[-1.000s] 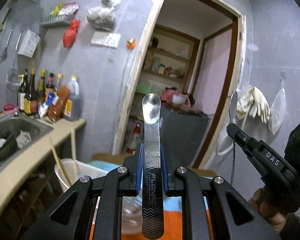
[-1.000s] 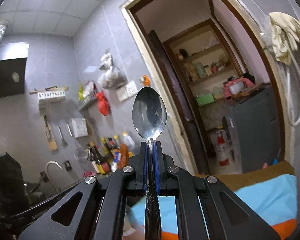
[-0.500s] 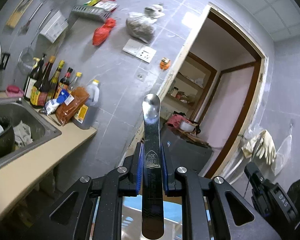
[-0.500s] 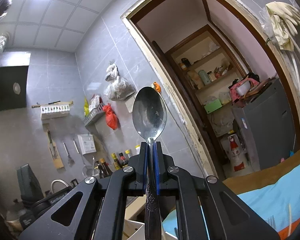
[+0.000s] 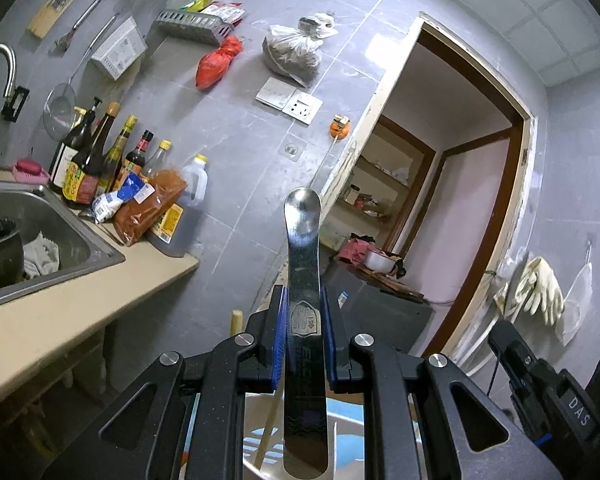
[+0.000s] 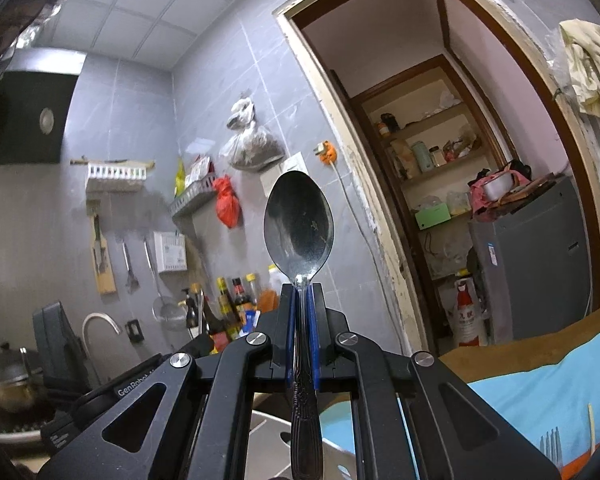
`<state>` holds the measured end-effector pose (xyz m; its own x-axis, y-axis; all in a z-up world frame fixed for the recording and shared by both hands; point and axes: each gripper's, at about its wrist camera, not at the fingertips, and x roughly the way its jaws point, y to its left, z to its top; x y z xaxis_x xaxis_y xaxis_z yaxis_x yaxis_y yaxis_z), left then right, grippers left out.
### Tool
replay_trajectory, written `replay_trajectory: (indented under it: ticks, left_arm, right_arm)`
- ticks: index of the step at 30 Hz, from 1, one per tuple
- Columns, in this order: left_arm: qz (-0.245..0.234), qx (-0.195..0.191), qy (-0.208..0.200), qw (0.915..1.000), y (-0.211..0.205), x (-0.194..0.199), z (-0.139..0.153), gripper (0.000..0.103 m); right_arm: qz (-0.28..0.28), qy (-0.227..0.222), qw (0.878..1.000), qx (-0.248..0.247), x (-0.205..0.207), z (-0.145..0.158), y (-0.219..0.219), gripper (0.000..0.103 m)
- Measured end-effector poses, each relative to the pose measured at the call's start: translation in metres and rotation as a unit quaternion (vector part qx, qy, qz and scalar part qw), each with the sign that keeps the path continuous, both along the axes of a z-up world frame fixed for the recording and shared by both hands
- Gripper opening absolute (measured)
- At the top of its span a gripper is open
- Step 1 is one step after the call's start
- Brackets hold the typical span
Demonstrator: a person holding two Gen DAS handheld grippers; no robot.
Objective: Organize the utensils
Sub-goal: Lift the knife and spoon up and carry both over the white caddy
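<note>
The left gripper (image 5: 303,334) is clenched on a flat-handled steel spoon (image 5: 303,280), its blue pads (image 5: 279,340) pressing the stamped handle from both sides; the small bowl end points up and away toward the grey tiled wall. The right gripper (image 6: 301,328) likewise grips an ornate-handled spoon (image 6: 299,224) by the neck just below its broad bowl, which stands upright above the pads (image 6: 288,332). Both utensils are held aloft, clear of any surface. Seen from the left gripper, a steel sink (image 5: 72,236) sits in a beige counter (image 5: 60,312) at left, with a row of sauce bottles (image 5: 96,160) standing behind it against the wall. Seen from the right gripper, a fork (image 6: 550,442) lies on a blue cloth (image 6: 540,392) at lower right. A doorway (image 6: 440,160) opens onto shelves, and pale rubber gloves (image 6: 586,64) hang beside its frame.
</note>
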<state>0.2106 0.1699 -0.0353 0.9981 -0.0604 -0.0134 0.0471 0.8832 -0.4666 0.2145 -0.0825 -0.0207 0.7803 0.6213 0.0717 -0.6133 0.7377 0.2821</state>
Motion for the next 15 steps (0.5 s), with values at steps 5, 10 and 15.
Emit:
replay_trajectory:
  ticks: [5, 10, 15]
  left_arm:
    - [0.009, 0.028, 0.002, 0.9996, -0.010, -0.001, -0.008, 0.013]
    - [0.006, 0.048, 0.015, 0.9987, -0.018, 0.001, -0.013, 0.014]
    - [0.000, 0.048, 0.033, 0.9983, -0.019, 0.002, -0.017, 0.014]
  right_arm:
    - [-0.001, -0.010, 1.000, -0.020, -0.003, -0.004, 0.007, 0.005]
    - [-0.002, -0.012, 0.999, -0.034, -0.006, -0.005, 0.010, 0.005]
    - [-0.001, -0.006, 0.999, -0.038, -0.007, -0.004, 0.009, 0.006]
